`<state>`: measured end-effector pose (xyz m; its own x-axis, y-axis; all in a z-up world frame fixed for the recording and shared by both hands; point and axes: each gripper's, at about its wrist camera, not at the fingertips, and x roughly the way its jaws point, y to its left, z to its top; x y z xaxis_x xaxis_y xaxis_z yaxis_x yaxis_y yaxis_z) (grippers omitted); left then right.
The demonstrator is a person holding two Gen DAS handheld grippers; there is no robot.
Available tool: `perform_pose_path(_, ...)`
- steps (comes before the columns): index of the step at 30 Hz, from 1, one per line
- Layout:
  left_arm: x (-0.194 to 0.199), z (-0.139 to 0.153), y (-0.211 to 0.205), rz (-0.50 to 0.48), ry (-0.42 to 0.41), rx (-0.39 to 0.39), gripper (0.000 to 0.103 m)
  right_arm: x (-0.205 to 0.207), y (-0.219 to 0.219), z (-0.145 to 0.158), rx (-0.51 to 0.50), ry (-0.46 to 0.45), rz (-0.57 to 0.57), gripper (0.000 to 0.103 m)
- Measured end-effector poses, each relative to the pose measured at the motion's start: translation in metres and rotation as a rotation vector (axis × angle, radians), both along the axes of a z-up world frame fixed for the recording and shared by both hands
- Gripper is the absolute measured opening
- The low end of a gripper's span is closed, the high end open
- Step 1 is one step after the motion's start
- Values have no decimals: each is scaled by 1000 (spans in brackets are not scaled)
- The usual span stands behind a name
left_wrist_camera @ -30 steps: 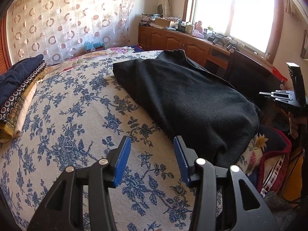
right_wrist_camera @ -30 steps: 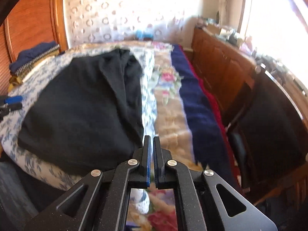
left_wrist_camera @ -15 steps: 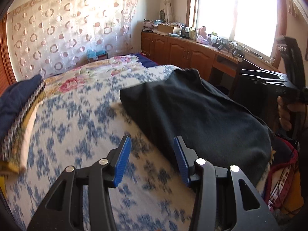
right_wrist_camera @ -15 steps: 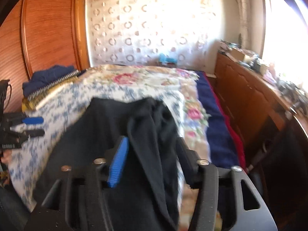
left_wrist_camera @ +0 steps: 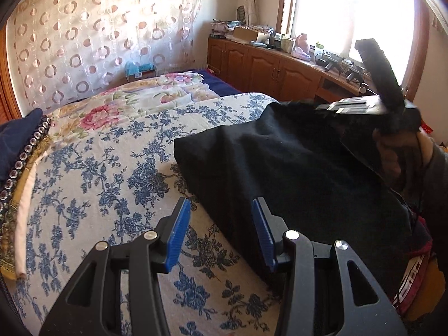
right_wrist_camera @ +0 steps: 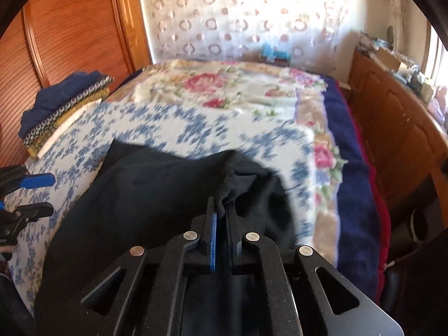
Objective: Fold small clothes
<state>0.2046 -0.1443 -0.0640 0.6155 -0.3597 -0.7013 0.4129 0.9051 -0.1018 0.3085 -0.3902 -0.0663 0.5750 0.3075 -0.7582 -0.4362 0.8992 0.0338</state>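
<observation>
A black garment (left_wrist_camera: 296, 168) lies on the blue-flowered bedsheet (left_wrist_camera: 106, 173) at the bed's right side. My left gripper (left_wrist_camera: 221, 232) is open and empty, low over the sheet just left of the garment's near edge. My right gripper (right_wrist_camera: 222, 212) is shut on a bunched fold of the black garment (right_wrist_camera: 156, 196) and holds it lifted above the bed. In the left wrist view the right gripper (left_wrist_camera: 364, 106) shows at the garment's far right edge. In the right wrist view the left gripper (right_wrist_camera: 33, 193) shows at the far left.
A stack of folded clothes (left_wrist_camera: 16, 145) sits at the bed's left edge, also in the right wrist view (right_wrist_camera: 64, 103). A wooden cabinet (left_wrist_camera: 268, 67) with clutter runs along the right under the window. A wooden wardrobe (right_wrist_camera: 64, 28) stands at left.
My right gripper opened, then shut on the garment's far edge and lifted it. The garment has been pulled toward the near right. My left gripper stays open.
</observation>
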Motion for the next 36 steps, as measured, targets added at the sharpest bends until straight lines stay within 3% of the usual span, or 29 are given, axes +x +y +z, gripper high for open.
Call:
perform_pose_path(4, 15, -5, 4, 14, 15, 2, 45, 17, -46, 11, 0, -39, -161, 2)
perform_pose_path(7, 27, -7, 6, 26, 25, 6, 45, 27, -59, 5, -5, -11, -195, 3)
perform_pose_path(9, 34, -9, 7, 34, 36, 2, 45, 28, -55, 1, -50, -16, -199, 17)
perform_pose_path(11, 38, -9, 8, 35, 44, -1, 45, 28, -53, 2, -41, -25, -191, 53)
perform_pose_path(19, 31, -8, 3, 31, 32, 6, 45, 4, -47, 6, -10, -42, -137, 58)
perform_pose_path(26, 14, -3, 0, 22, 18, 7, 45, -37, -39, 5, -12, -51, -101, 69)
perform_pose_path(36, -46, -12, -13, -33, 41, 17, 45, -100, -43, -4, 17, -32, -102, 72)
